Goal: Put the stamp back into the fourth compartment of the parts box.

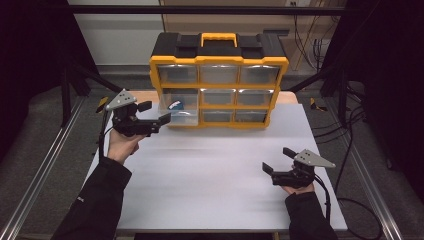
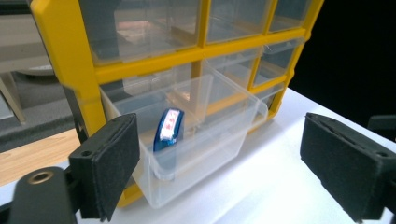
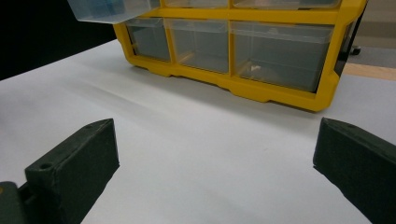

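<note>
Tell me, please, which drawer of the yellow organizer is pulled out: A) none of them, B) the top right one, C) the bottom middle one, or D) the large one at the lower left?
D: the clear drawer at the organizer's lower left juts out in front of the frame, with a blue item inside it, while the other drawers sit flush.

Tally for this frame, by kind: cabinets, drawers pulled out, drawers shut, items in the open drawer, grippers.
Yellow drawer cabinet: 1
Pulled-out clear drawer: 1
Shut drawers: 7
Blue item in the pulled-out drawer: 1
Grippers, left gripper and right gripper, both open and holding nothing: 2
Total: 12
</note>
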`<state>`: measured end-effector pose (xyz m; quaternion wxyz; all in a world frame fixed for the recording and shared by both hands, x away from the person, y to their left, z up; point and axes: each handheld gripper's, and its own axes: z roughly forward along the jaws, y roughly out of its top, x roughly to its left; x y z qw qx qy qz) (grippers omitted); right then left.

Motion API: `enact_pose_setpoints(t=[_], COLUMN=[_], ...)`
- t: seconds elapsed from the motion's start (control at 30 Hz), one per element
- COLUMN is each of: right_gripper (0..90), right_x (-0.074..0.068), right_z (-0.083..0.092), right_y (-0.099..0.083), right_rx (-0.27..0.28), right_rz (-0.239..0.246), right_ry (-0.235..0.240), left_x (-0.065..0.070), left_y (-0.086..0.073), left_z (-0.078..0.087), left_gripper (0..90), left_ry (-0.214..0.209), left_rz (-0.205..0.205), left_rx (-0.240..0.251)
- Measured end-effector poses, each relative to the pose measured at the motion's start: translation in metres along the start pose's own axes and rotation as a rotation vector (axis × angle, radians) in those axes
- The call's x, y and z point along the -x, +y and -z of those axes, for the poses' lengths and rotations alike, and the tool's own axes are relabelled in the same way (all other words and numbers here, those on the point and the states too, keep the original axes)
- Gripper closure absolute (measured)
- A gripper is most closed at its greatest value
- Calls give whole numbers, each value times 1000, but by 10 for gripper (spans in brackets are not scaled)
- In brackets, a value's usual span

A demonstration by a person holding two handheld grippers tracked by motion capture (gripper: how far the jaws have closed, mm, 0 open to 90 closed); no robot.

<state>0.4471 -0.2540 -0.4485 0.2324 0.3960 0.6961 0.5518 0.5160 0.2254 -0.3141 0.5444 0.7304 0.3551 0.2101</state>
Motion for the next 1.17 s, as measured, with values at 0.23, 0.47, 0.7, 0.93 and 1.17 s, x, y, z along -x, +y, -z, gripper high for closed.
enact_pose_setpoints(t=[0.23,0.47,0.7,0.93,1.17], right_gripper=[4,4,4,4,4], right_x=[0,0,0,0,0], right_z=[0,1,1,1,0], right_y=[0,1,1,0,0], right_rx=[1,9,8,7,-1], right_rz=[-1,-4,-3,-1,-1], right_ry=[-1,3,1,1,4], left_x=[3,-1,-6,-5,-9], left_y=[-32,-64,-96,-117,-128], left_z=[14,26,39,43,40], left_gripper=[24,6,6,7,10], left_ry=[-13,-20,-23,-9,7], left_rz=[9,8,34,24,43], left_rx=[10,30,38,26,12])
